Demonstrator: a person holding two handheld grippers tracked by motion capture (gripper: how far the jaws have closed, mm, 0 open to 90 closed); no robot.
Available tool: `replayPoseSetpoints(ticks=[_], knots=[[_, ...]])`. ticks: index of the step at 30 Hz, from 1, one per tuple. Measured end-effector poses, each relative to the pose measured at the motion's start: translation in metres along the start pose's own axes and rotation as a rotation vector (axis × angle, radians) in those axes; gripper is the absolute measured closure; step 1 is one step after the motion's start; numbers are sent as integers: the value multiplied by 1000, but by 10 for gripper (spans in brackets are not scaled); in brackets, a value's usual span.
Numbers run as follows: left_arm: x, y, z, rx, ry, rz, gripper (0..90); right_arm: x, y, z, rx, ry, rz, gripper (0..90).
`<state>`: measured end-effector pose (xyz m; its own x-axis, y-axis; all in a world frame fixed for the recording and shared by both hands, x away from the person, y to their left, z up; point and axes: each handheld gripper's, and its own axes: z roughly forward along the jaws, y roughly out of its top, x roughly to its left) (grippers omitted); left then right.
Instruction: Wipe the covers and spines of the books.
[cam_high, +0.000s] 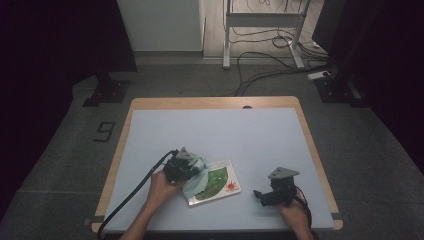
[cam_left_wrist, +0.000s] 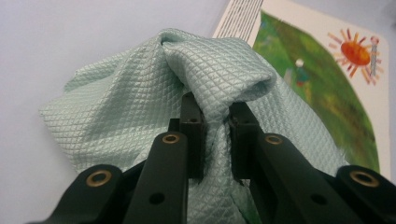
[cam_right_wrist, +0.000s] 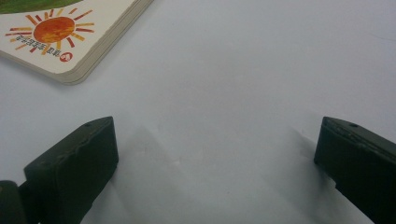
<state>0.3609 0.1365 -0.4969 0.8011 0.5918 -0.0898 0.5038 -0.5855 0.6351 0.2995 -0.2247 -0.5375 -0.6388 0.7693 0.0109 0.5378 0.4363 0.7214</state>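
A pale blue mat (cam_high: 240, 135) is laid over a wooden tabletop (cam_high: 210, 102). Behind, on grey floor, a white metal frame (cam_high: 262, 20) is set among tangled black cables (cam_high: 260, 67). A black stand base (cam_high: 106, 92) is seen left.

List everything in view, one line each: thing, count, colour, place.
cloth: one, pale green, quilted, bunched over the book's left end
book: one, white cover with green picture and orange sun, flat on the table, front centre
table: one, pale blue-grey top with wooden rim
desk frame: one, white, on the floor behind the table
floor cables: several, black, behind the table
left gripper: one, black, shut on the cloth
right gripper: one, black, open, over bare table right of the book
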Motion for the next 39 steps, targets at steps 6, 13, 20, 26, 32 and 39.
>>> replayPoseSetpoints(ticks=[6,13,20,26,32,39], knots=[[-3,15,14,8,-23,11,795,0,0,0,0,0,0,0],[-8,32,30,2,-52,25,794,0,0,0,0,0,-1,0],[-10,46,43,13,-58,37,795,0,0,0,0,0,-1,0],[-14,56,52,17,-59,55,795,0,0,0,0,0,-1,0],[-21,65,61,15,-69,77,794,0,0,0,0,0,0,0],[-27,70,67,16,-77,93,792,0,0,0,0,0,0,0]])
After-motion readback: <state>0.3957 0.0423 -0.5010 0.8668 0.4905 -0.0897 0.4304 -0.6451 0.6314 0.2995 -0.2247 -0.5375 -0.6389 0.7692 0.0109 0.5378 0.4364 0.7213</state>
